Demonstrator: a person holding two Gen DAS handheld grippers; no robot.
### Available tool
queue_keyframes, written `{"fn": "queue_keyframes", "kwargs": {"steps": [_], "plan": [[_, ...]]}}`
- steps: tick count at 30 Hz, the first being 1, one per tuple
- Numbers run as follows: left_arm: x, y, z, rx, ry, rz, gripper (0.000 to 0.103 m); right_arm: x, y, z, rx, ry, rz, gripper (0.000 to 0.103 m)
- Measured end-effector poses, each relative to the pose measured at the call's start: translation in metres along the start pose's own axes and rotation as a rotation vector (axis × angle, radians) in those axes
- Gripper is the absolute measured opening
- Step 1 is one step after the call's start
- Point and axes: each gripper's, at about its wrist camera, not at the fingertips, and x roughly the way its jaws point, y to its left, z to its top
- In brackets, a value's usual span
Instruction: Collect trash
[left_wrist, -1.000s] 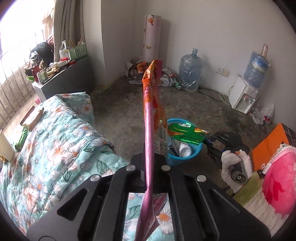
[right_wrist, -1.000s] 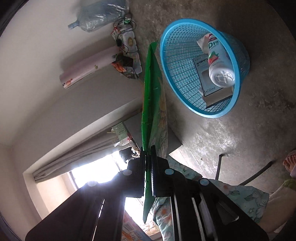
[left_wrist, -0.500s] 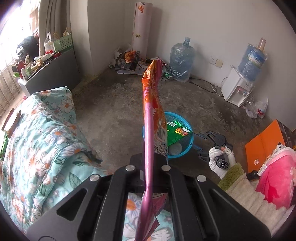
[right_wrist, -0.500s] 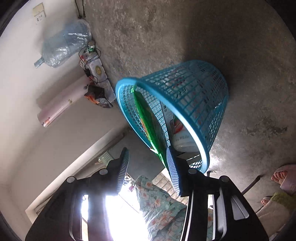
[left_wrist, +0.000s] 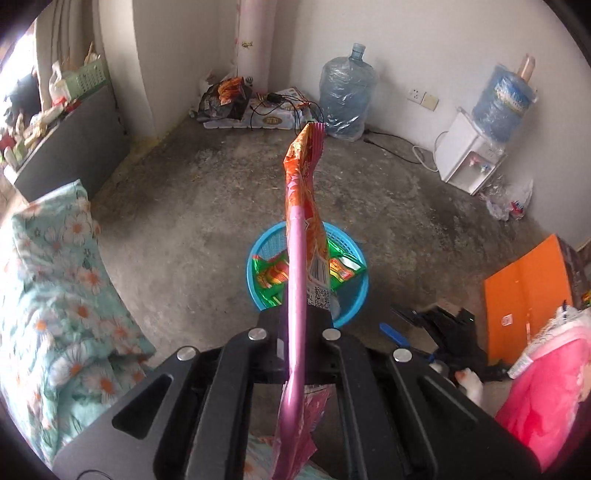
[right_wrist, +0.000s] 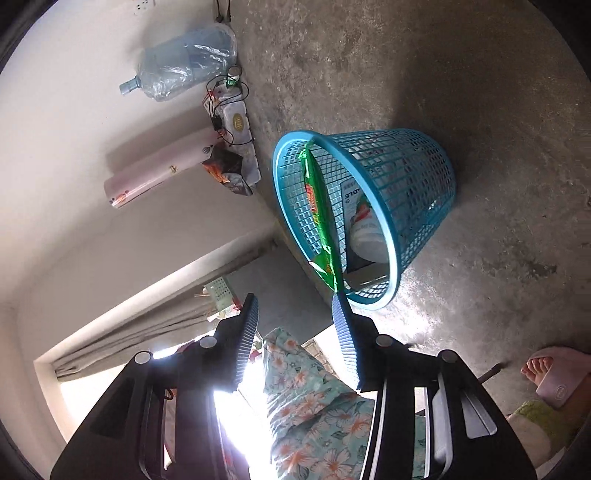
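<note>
My left gripper (left_wrist: 294, 325) is shut on an orange and pink snack bag (left_wrist: 301, 221) that stands up edge-on in front of the camera, above a blue mesh basket (left_wrist: 354, 295) on the concrete floor. A green snack bag (left_wrist: 273, 277) lies inside the basket. In the right wrist view my right gripper (right_wrist: 293, 306) is open and empty, just short of the basket (right_wrist: 406, 177). The green bag (right_wrist: 319, 206) leans against the basket's inner wall, beside a white bottle (right_wrist: 364, 236) and a box.
A bed with a floral quilt (left_wrist: 55, 295) is at the left. Two water jugs (left_wrist: 347, 96), a white dispenser (left_wrist: 469, 158), a pink roll (left_wrist: 255, 40) and cables line the far wall. An orange folder (left_wrist: 524, 295) and pink cloth (left_wrist: 546, 387) lie at the right. A sandalled foot (right_wrist: 546, 369) is nearby.
My right gripper opened and let the green bag go into the basket, then drew back. My left gripper, still holding the orange bag, moved over the basket.
</note>
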Motion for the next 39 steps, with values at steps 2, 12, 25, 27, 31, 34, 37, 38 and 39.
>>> {"fn": "queue_keyframes", "kwargs": {"steps": [2, 12, 25, 27, 31, 34, 37, 38, 39], "plan": [[0.023, -0.025, 0.015, 0.124, -0.026, 0.090, 0.000, -0.008, -0.004, -0.005, -0.019, -0.011, -0.027, 0.042], [0.182, -0.073, 0.003, 0.188, 0.220, 0.070, 0.048, -0.032, -0.012, -0.006, -0.063, -0.021, -0.112, 0.042], [0.008, 0.000, 0.009, -0.004, -0.005, -0.232, 0.057, -0.029, 0.011, -0.024, -0.182, -0.016, -0.158, 0.042], [-0.026, 0.012, -0.003, -0.010, -0.049, -0.237, 0.059, -0.029, 0.024, -0.035, -0.239, -0.012, -0.177, 0.042], [-0.093, 0.032, -0.040, -0.014, -0.127, -0.220, 0.071, -0.029, 0.063, -0.072, -0.432, -0.002, -0.239, 0.042], [-0.137, 0.049, -0.077, -0.060, -0.189, -0.198, 0.085, -0.029, 0.102, -0.116, -0.653, 0.006, -0.289, 0.042], [-0.173, 0.070, -0.113, -0.154, -0.235, -0.144, 0.089, -0.031, 0.140, -0.170, -0.892, 0.003, -0.324, 0.042], [-0.183, 0.077, -0.125, -0.198, -0.241, -0.115, 0.090, -0.032, 0.151, -0.191, -0.971, 0.005, -0.329, 0.042], [-0.193, 0.085, -0.137, -0.244, -0.251, -0.087, 0.092, -0.034, 0.161, -0.211, -1.050, 0.006, -0.334, 0.042]]}}
